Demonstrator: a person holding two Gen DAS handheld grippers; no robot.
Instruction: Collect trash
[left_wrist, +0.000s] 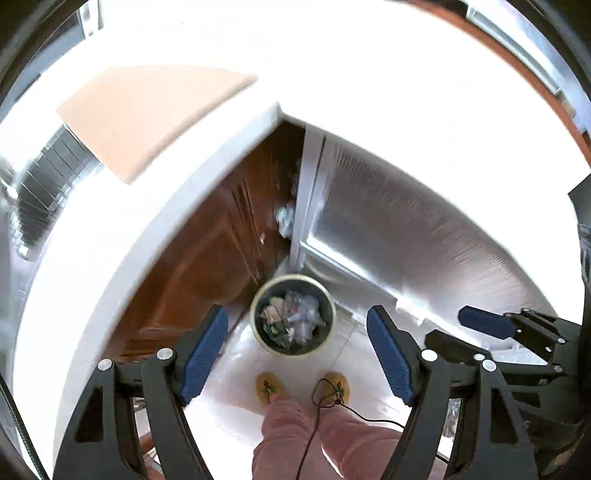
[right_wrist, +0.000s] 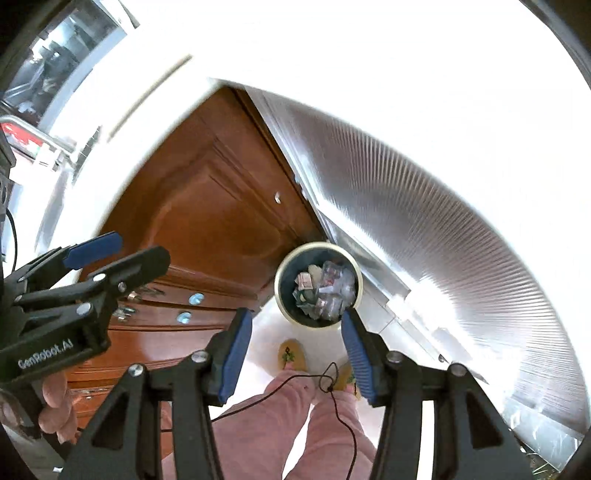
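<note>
A round trash bin (left_wrist: 293, 315) with a pale rim stands on the white floor far below, holding crumpled paper and plastic trash (left_wrist: 295, 320). It also shows in the right wrist view (right_wrist: 318, 283). My left gripper (left_wrist: 297, 347) is open and empty, high above the bin. My right gripper (right_wrist: 297, 347) is open and empty, also high above the bin. The right gripper shows at the right edge of the left wrist view (left_wrist: 517, 328). The left gripper shows at the left of the right wrist view (right_wrist: 96, 258).
A white countertop edge (left_wrist: 122, 229) overhangs brown wooden cabinet doors (right_wrist: 207, 206). A ribbed silver appliance front (right_wrist: 424, 221) stands right of the bin. A tan board (left_wrist: 147, 114) lies on the counter. The person's pink trousers (right_wrist: 295, 424) and yellow slippers (left_wrist: 269, 387) are below.
</note>
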